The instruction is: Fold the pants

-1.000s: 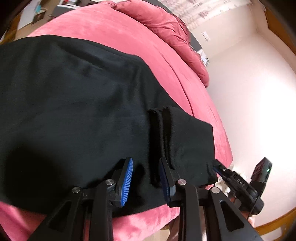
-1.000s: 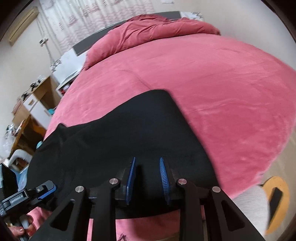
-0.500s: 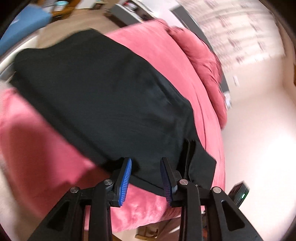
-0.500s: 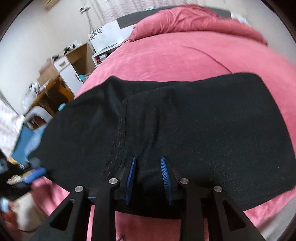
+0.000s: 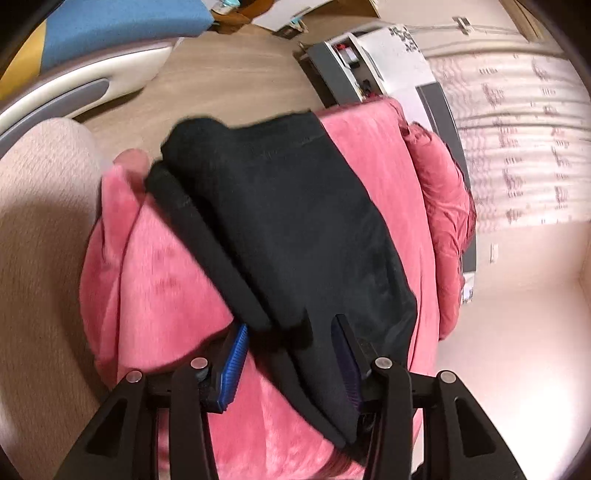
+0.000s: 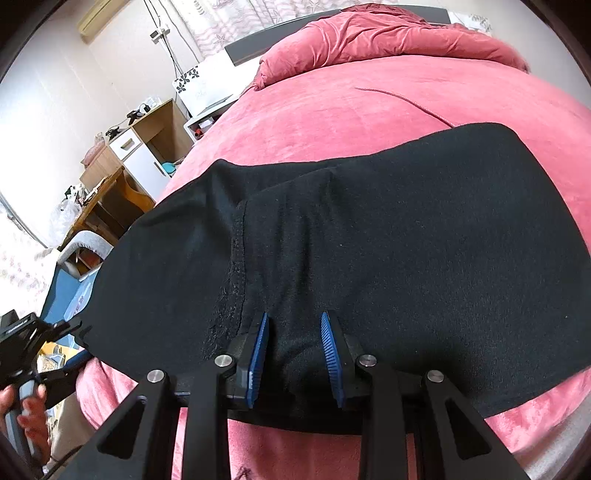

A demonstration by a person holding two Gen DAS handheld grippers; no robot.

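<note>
The black pants (image 6: 388, 236) lie folded over on the pink bed (image 6: 351, 107). In the right wrist view my right gripper (image 6: 293, 354) sits on the near edge, its blue pads about a hand's width apart with black cloth bunched between them. In the left wrist view the pants (image 5: 295, 206) stretch away along the bed's edge. My left gripper (image 5: 291, 354) holds a thick fold of the near end between its pads, with cloth draped over the right finger. The left gripper also shows at the far left of the right wrist view (image 6: 40, 332), held by a hand.
A bunched pink duvet (image 6: 376, 33) lies at the head of the bed. A white nightstand (image 6: 207, 88), wooden desks (image 6: 122, 173) and a chair (image 6: 85, 243) stand to the left. Wooden floor (image 5: 229, 74) and a beige rug (image 5: 40, 229) lie beside the bed.
The left gripper has swung round to the pants' end and now has a thick fold between its pads. The right gripper has stayed on the near edge, drawing slightly closer.
</note>
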